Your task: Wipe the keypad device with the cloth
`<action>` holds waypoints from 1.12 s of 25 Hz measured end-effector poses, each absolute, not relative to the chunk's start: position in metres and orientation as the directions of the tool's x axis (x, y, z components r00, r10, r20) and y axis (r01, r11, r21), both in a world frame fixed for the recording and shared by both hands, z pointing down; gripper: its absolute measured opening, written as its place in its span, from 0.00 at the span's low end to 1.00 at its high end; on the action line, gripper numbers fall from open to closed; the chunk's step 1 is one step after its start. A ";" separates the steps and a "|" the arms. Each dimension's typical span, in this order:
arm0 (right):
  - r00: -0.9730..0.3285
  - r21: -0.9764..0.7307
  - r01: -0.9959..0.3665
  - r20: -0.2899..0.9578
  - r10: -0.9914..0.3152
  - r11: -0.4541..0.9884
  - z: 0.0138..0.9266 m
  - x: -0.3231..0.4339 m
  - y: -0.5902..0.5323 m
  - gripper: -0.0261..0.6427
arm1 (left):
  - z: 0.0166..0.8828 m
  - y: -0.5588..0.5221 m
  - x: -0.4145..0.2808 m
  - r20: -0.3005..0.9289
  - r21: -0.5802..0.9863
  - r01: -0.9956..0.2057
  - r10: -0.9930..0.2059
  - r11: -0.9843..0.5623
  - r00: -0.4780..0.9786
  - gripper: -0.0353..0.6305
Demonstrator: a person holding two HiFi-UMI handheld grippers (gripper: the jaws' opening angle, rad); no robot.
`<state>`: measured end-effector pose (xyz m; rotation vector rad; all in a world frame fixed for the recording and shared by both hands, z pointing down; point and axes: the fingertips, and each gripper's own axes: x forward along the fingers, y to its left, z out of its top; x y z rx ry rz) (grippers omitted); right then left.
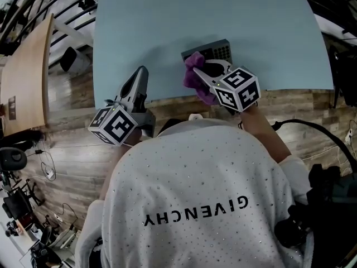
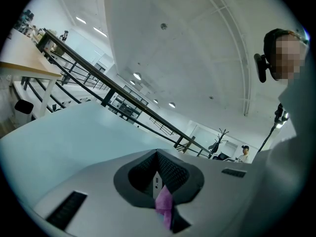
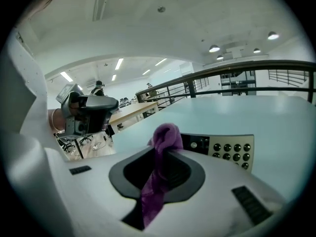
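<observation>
Right gripper (image 1: 205, 70) clamped on purple cloth (image 1: 193, 71) over keypad device (image 1: 218, 50) by blue table's (image 1: 184, 15) near edge, left gripper (image 1: 141, 71) closed, bare tabletop beyond.

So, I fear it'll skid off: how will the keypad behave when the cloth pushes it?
The keypad looks flat and low, so it probably won't tip. It lies loose on a smooth table with nothing bracing it, so it may well slide. Its rigid-looking casing shouldn't flex under the cloth.
</observation>
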<state>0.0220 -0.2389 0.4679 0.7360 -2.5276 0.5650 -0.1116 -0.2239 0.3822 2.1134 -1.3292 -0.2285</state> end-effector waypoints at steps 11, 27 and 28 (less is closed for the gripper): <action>-0.676 -0.228 -0.697 0.524 -0.517 0.680 0.466 0.077 -0.259 0.11 | 0.383 -0.218 -0.110 0.170 0.592 -0.747 -0.860 -0.302 0.482 0.06; -0.556 -0.235 -0.816 0.568 -0.607 0.527 0.472 0.131 -0.274 0.11 | 0.380 -0.221 -0.104 0.172 0.589 -0.746 -0.853 -0.311 0.492 0.06; -0.553 -0.239 -0.820 0.568 -0.610 0.520 0.473 0.132 -0.274 0.11 | 0.380 -0.221 -0.105 0.172 0.589 -0.746 -0.854 -0.311 0.491 0.06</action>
